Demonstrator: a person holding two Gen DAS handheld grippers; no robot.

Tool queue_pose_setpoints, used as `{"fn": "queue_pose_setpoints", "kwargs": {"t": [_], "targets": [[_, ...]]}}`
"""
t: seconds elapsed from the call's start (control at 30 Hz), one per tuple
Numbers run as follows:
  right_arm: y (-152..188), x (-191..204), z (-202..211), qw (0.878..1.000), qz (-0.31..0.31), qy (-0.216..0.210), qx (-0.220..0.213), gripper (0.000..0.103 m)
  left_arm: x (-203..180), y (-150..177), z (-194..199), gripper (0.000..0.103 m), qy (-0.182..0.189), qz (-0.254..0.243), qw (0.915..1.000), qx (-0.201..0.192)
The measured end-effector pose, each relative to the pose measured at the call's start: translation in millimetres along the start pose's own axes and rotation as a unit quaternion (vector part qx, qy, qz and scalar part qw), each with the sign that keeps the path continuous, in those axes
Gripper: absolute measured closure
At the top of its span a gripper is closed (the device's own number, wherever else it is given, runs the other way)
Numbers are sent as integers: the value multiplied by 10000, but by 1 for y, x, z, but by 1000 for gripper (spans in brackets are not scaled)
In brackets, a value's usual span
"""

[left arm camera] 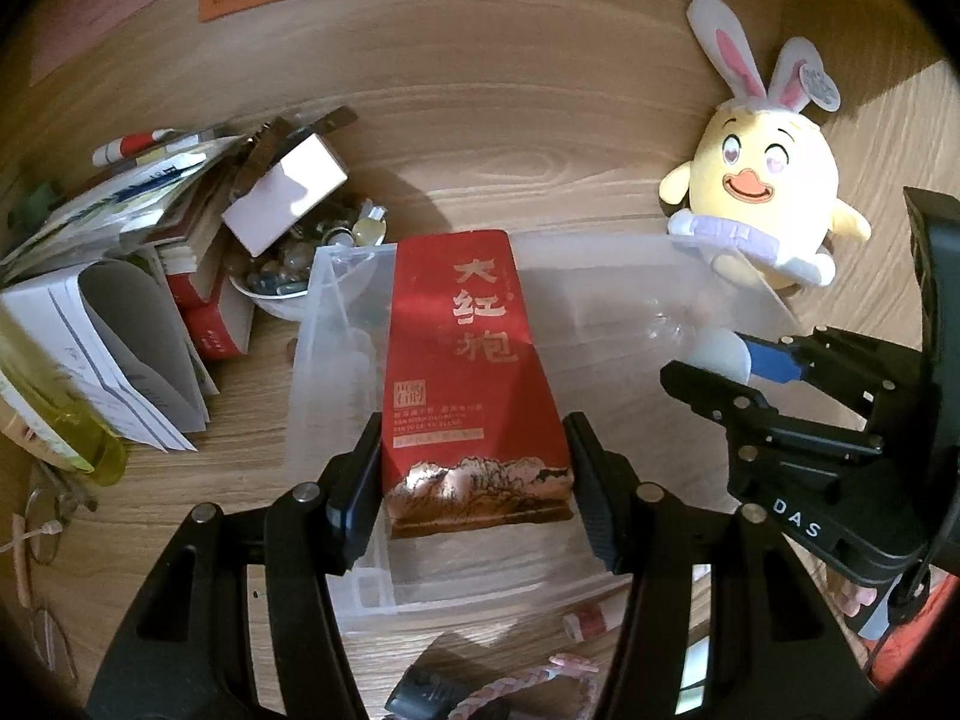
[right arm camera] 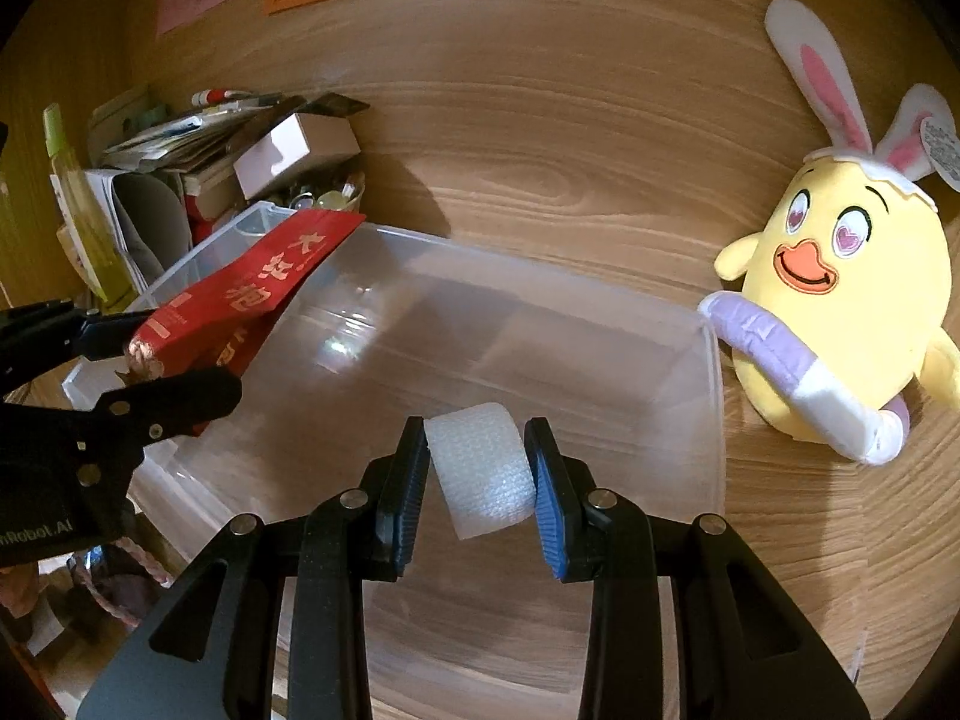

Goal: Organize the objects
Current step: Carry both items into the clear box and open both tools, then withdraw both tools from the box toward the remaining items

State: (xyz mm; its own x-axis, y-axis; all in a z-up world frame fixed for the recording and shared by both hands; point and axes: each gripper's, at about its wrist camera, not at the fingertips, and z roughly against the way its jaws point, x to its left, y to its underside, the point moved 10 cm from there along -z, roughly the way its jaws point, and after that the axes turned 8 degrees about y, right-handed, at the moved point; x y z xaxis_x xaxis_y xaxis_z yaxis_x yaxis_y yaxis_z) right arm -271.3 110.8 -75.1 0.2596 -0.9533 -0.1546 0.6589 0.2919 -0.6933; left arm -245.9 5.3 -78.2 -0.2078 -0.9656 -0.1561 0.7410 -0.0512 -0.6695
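Two grips | left hand-held gripper (left arm camera: 474, 468) clamps red packet (left arm camera: 474, 360) | right hand-held gripper (right arm camera: 477, 468) clamps foam roll (right arm camera: 480, 468)

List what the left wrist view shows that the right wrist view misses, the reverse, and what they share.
Left wrist view only: wire-framed glasses at the left edge, and a pink braided cord with a red-and-white tube on the wooden desk near the bottom.

Right wrist view only: the knobbly surface of the white foam roll.

Both: the clear plastic bin, red tea packet in the left gripper, the roll in the right gripper, yellow plush chick.
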Motion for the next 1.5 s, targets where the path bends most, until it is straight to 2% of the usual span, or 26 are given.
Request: {"fn": "queue_pose_setpoints", "kwargs": {"t": [0.07, 0.2, 0.3, 0.37, 0.47, 0.57, 0.73, 0.87, 1.23, 1.5], "targets": [[0, 0, 0, 10000, -5, 25, -9, 73, 0, 1, 0, 47, 4, -5, 10000, 13], [-1, 0, 0, 10000, -22, 13, 9, 72, 0, -1, 2, 35, 7, 6, 10000, -25], [-2, 0, 2, 10000, -7, 53, -30, 63, 0, -3, 8, 33, -13, -22, 9999, -115], [-3, 0, 6, 9999, 0, 79, -93, 52, 0, -5, 13, 29, -9, -17, 9999, -168], [-6, -1, 12, 9996, 50, 193, -217, 43, -1, -9, 23, 28, 8, -36, 9996, -273], [-10, -2, 20, 9992, 52, 237, -317, 34, -2, -13, 36, 21, -17, -58, 9991, -415], [-15, -4, 38, 9987, 10, 210, -455, 31, -7, -18, 63, 12, -108, -172, 9977, -654], [-14, -4, 53, 9986, -33, 89, -525, 23, -10, -18, 83, 7, -147, -226, 9964, -809], [3, 0, 106, 9959, 37, -35, -904, 21, -10, 11, 115, 5, -255, -282, 9954, -881], [32, 1, 122, 9961, 22, -117, -880, 20, -6, 40, 125, 5, -248, -196, 9963, -804]]}}
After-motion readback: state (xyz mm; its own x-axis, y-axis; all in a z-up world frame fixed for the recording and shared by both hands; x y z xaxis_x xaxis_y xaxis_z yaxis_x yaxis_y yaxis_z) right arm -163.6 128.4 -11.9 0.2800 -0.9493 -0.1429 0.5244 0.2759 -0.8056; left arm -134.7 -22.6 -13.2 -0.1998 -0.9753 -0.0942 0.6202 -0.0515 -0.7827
